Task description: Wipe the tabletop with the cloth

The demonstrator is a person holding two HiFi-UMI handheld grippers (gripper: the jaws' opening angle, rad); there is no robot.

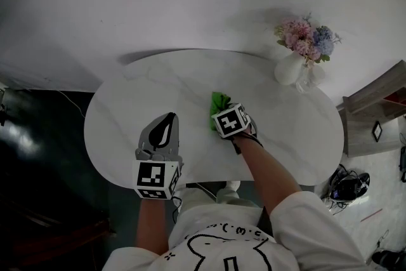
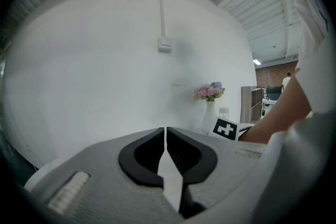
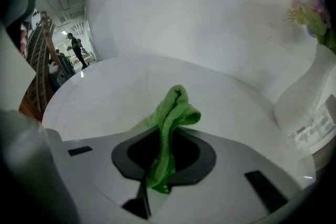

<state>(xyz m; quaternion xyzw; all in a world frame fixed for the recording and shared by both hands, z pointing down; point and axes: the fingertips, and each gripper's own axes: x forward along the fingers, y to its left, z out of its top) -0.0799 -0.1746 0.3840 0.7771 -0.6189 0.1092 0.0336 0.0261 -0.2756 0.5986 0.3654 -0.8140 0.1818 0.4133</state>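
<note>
Right gripper [image 3: 163, 152]: jaws clamped on the green cloth [image 3: 170, 113], bunched just right of centre on the tabletop [image 1: 158, 85], vase [image 1: 290, 70] at its 2 o'clock. Left gripper [image 2: 166, 136], at the cloth's 7 o'clock, has jaws together on nothing. Wiping appears under way; no traces show coverage, so most of the surface is judged outstanding.

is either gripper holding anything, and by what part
The right gripper is shut on the green cloth, pinching a bunched fold. The left gripper is shut on nothing.
</note>
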